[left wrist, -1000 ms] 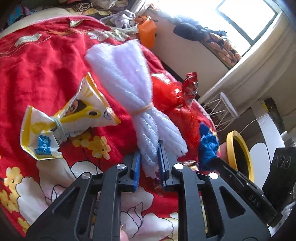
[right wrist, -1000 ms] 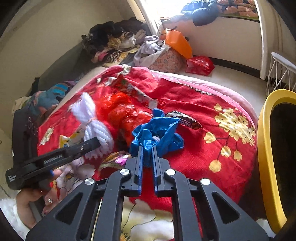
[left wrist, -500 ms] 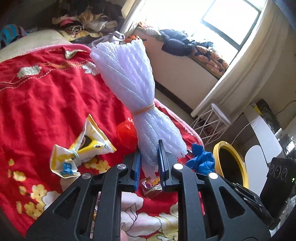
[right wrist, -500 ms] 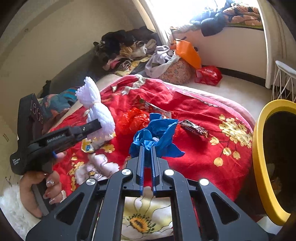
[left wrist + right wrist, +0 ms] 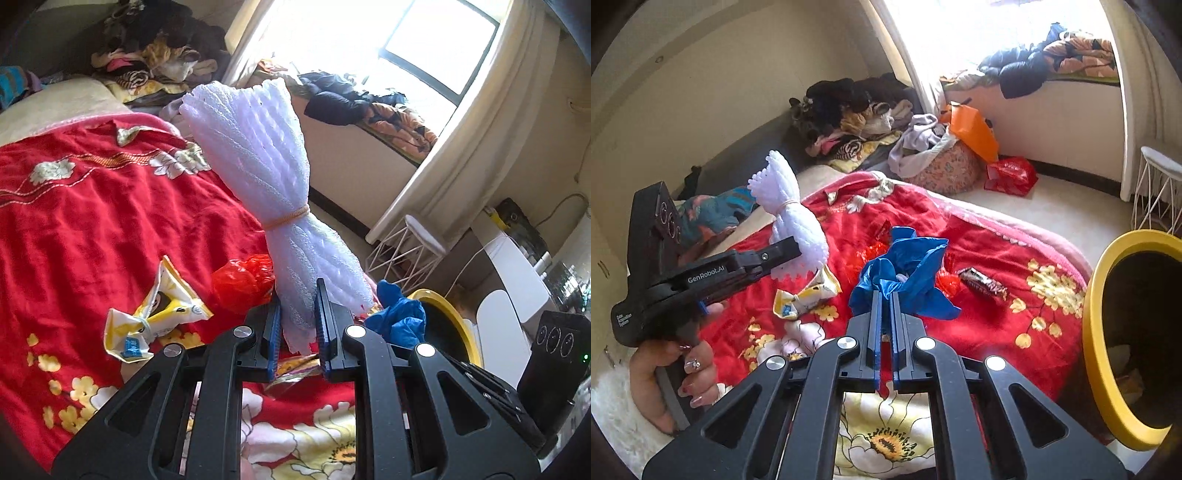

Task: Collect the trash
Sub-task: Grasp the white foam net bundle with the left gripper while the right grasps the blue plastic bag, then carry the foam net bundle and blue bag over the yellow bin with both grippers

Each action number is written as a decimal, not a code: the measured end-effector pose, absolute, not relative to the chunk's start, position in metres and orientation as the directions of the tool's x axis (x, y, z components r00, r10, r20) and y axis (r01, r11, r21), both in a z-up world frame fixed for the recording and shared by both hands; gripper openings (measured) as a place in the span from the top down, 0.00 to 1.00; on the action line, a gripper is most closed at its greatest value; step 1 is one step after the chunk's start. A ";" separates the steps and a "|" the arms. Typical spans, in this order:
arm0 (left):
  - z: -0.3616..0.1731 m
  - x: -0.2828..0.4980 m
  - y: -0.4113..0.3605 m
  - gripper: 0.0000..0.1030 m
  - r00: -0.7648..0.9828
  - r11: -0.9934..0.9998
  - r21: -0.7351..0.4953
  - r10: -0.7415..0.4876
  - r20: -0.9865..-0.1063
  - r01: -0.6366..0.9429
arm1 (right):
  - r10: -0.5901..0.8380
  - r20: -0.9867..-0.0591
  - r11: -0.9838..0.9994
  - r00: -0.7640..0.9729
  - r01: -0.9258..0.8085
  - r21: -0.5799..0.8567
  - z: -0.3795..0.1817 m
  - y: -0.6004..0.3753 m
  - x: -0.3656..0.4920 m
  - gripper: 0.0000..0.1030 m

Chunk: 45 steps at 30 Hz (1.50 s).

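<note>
My left gripper [image 5: 298, 295] is shut on a white foam net bundle [image 5: 258, 155] tied with a rubber band, held upright above the red bedspread [image 5: 92, 229]; the bundle also shows in the right wrist view [image 5: 790, 218]. My right gripper [image 5: 885, 302] is shut on a crumpled blue plastic bag [image 5: 905, 269], lifted above the bed; the bag also shows in the left wrist view [image 5: 400, 321]. A yellow-rimmed trash bin [image 5: 1108, 332] stands at the right beside the bed. A yellow snack wrapper [image 5: 155, 317], a red plastic bag [image 5: 243, 284] and a dark candy wrapper [image 5: 982, 284] lie on the bedspread.
Piles of clothes [image 5: 849, 110] and an orange bag [image 5: 971, 129] lie beyond the bed. A white wire stool [image 5: 410, 251] stands by the curtain. A red bag [image 5: 1010, 175] sits on the floor. A windowsill holds more clothes [image 5: 1052, 55].
Both grippers have risen off the bed with their loads. The white bundle and the blue bag are now held higher, and the view has tilted up toward the window.
</note>
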<state>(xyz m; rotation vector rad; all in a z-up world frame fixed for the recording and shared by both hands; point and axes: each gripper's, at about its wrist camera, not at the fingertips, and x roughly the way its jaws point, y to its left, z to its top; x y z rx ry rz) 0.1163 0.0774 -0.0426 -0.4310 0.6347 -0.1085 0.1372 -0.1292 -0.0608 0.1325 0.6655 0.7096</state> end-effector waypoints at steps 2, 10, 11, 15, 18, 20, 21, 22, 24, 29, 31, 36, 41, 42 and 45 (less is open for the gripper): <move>-0.040 0.115 0.074 0.89 0.805 0.907 -0.420 -0.234 -0.545 -0.020 | 0.639 -0.512 0.763 0.575 -0.560 0.322 -0.057 -0.131 0.137 0.96; -0.033 0.113 0.060 0.89 0.805 0.911 -0.411 -0.263 -0.531 0.026 | 0.624 -0.478 0.779 0.619 -0.546 0.309 -0.047 -0.143 0.135 0.96; -0.032 0.113 0.058 0.89 0.805 0.911 -0.410 -0.267 -0.529 0.033 | 0.619 -0.472 0.783 0.628 -0.541 0.306 -0.045 -0.146 0.135 0.96; -0.030 0.112 0.048 0.89 0.802 0.912 -0.406 -0.285 -0.525 0.058 | 0.605 -0.454 0.795 0.654 -0.523 0.307 -0.041 -0.156 0.134 0.96; -0.029 0.112 0.041 0.89 0.797 0.912 -0.402 -0.299 -0.524 0.078 | 0.595 -0.441 0.804 0.672 -0.505 0.315 -0.040 -0.165 0.136 0.96; -0.028 0.112 0.036 0.89 0.795 0.912 -0.400 -0.308 -0.523 0.091 | 0.587 -0.433 0.810 0.684 -0.490 0.323 -0.038 -0.173 0.137 0.96; -0.028 0.112 0.034 0.89 0.794 0.912 -0.398 -0.312 -0.522 0.097 | 0.584 -0.430 0.812 0.688 -0.486 0.325 -0.038 -0.176 0.137 0.96; -0.027 0.111 0.032 0.89 0.792 0.912 -0.397 -0.316 -0.522 0.103 | 0.580 -0.426 0.814 0.694 -0.479 0.328 -0.038 -0.180 0.137 0.96; -0.027 0.111 0.027 0.89 0.789 0.912 -0.395 -0.325 -0.521 0.115 | 0.576 -0.420 0.817 0.702 -0.470 0.335 -0.036 -0.185 0.137 0.96; -0.026 0.111 0.013 0.89 0.780 0.910 -0.388 -0.346 -0.521 0.145 | 0.558 -0.408 0.827 0.722 -0.445 0.343 -0.035 -0.199 0.137 0.96; -0.025 0.111 0.007 0.89 0.776 0.909 -0.385 -0.355 -0.521 0.157 | 0.549 -0.404 0.832 0.731 -0.433 0.348 -0.035 -0.205 0.138 0.96; -0.025 0.111 -0.006 0.89 0.767 0.908 -0.375 -0.372 -0.523 0.185 | 0.528 -0.397 0.842 0.751 -0.404 0.357 -0.034 -0.215 0.138 0.96; -0.025 0.111 -0.017 0.89 0.758 0.907 -0.365 -0.386 -0.526 0.209 | 0.501 -0.391 0.854 0.772 -0.369 0.366 -0.033 -0.231 0.140 0.96; -0.025 0.111 -0.019 0.89 0.756 0.907 -0.363 -0.388 -0.527 0.213 | 0.494 -0.390 0.857 0.777 -0.362 0.366 -0.033 -0.234 0.141 0.96; -0.026 0.112 -0.024 0.89 0.750 0.905 -0.360 -0.397 -0.529 0.224 | 0.468 -0.391 0.870 0.793 -0.336 0.360 -0.034 -0.241 0.139 0.96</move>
